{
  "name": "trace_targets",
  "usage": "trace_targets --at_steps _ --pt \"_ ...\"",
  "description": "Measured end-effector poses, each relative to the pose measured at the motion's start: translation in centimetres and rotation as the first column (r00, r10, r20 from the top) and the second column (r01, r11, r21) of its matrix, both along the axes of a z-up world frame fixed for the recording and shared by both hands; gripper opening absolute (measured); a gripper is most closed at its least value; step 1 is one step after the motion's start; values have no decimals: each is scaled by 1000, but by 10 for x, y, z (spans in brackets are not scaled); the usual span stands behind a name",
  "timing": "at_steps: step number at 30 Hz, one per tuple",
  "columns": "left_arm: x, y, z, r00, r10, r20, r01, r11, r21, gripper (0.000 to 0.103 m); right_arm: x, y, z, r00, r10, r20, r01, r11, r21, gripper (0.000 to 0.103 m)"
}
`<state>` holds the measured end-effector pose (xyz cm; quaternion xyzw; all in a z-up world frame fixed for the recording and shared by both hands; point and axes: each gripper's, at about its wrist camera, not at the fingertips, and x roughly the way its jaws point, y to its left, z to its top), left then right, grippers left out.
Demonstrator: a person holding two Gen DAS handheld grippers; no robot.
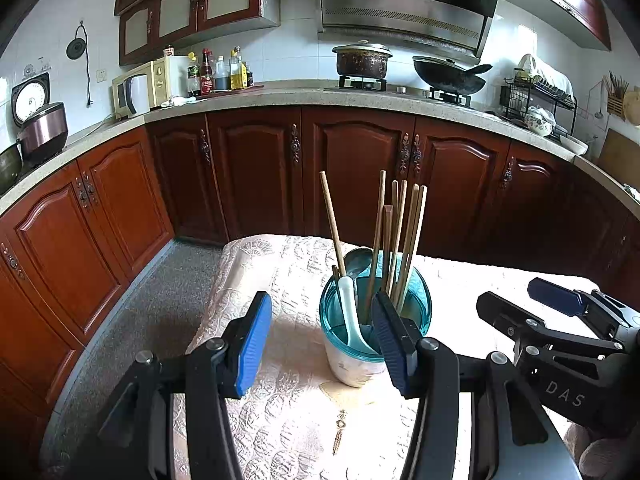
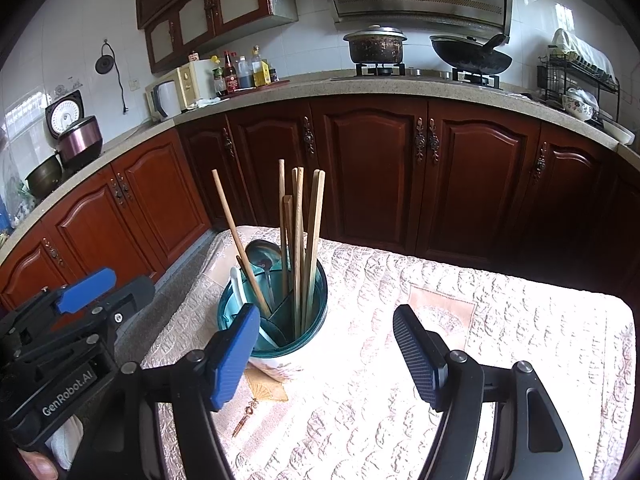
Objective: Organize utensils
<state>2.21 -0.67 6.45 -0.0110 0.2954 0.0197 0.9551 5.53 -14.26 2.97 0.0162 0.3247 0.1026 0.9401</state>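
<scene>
Both grippers empty, jaws wide, hovering near utensil cup w/ everything already stood inside.

Left gripper (image 1: 320,340) sits just in front-left of the cup (image 1: 362,364), blue pads spread wide, nothing btwn them; its right pad overlaps the cup rim in left wrist view, can't tell if touching. Right gripper (image 2: 328,356) also spread wide, empty, to the right of the cup over bare tablecloth (image 2: 500,320). Cup = white body w/ teal see-thru top, standing upright near the table's far-left part. Inside: wooden chopsticks (image 2: 298,248) bunched upright, one leaning off to the left, a metal spoon (image 2: 264,258) bowl-up at the back, a white spoon (image 1: 350,312) at the left side. Small metal charm (image 2: 244,420) lies on the cloth in front of the cup.
</scene>
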Motion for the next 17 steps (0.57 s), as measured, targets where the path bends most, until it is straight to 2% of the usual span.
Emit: trace_targets --at_steps 17 --pt "5 -3 -5 1000 -16 -9 16 1000 0 53 2 -5 -6 1000 7 -2 -7 1000 6 73"
